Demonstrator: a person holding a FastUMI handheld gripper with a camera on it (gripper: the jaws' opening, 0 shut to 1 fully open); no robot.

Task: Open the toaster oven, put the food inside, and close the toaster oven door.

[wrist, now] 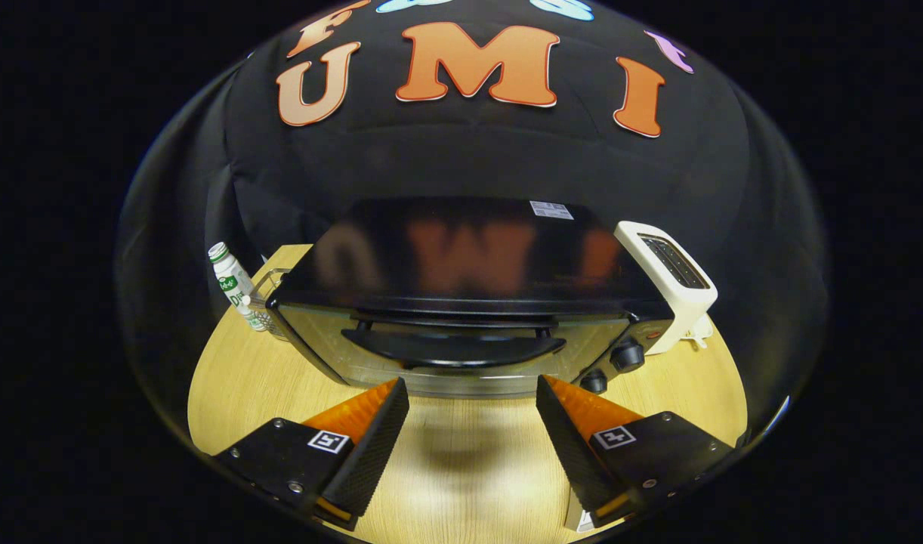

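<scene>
The toaster oven (469, 302) door stood shut at twelve o'clock; the claw (473, 400) gaped empty: either before opening or after closing.

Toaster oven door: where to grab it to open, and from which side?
Probably the black handle bar across the top of the toaster oven door. It stands off the glass, so come straight from the front, one finger above, one below. The gripper is open, just short of it.
</scene>
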